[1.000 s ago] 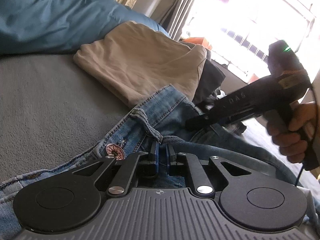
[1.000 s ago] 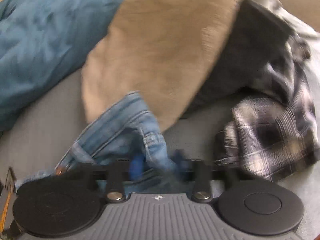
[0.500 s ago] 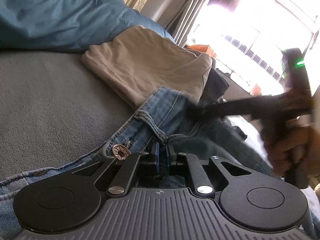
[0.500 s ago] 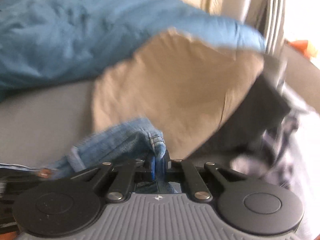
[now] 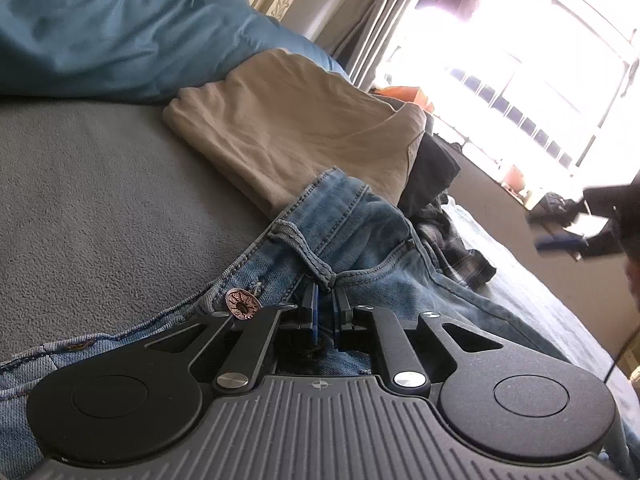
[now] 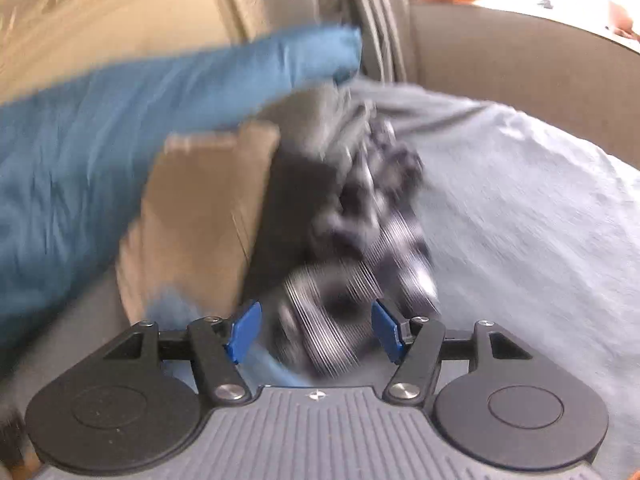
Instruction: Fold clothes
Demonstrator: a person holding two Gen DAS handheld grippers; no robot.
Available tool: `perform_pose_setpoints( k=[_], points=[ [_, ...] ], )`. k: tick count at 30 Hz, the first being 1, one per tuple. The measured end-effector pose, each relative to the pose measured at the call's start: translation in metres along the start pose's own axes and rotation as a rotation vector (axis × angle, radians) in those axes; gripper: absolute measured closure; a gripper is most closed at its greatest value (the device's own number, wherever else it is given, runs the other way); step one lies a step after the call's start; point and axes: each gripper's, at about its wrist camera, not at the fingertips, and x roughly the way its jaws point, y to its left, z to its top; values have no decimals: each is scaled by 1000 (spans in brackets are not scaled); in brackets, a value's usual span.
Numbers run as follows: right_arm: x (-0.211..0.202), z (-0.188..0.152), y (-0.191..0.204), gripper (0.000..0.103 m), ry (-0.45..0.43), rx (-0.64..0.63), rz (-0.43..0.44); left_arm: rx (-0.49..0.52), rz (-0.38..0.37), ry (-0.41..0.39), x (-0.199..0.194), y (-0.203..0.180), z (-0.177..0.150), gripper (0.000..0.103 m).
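Lying rumpled, faded blue jeans (image 5: 360, 240) sit pinched in left gripper (image 5: 325, 306) fingers; right gripper (image 6: 312, 330) fingers spread wide.

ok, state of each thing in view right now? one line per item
left tool: shut on the jeans waistband at a belt loop
right tool: open, holding nothing, view blurred
jeans: unfolded, lying on the bed, fly button undone
tan garment: folded, flat on the bed
dark garment: crumpled beside the tan garment
plaid shirt: crumpled, unfolded
blue duvet: bunched up behind the clothes
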Motion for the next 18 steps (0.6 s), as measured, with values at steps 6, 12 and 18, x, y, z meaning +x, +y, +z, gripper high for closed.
perform_pose_setpoints(
  k=[6,12,18],
  points=[
    [27,-45,-5,38,224,-143,-95,0,1,0,-2,0,-1,94],
    [34,-56,-1,102,198,-168,-183,1,1,0,-1,0,0,94],
    [52,-63,-16,103,150,-160,-379,11,4,-2,1,0,0,94]
  ],
)
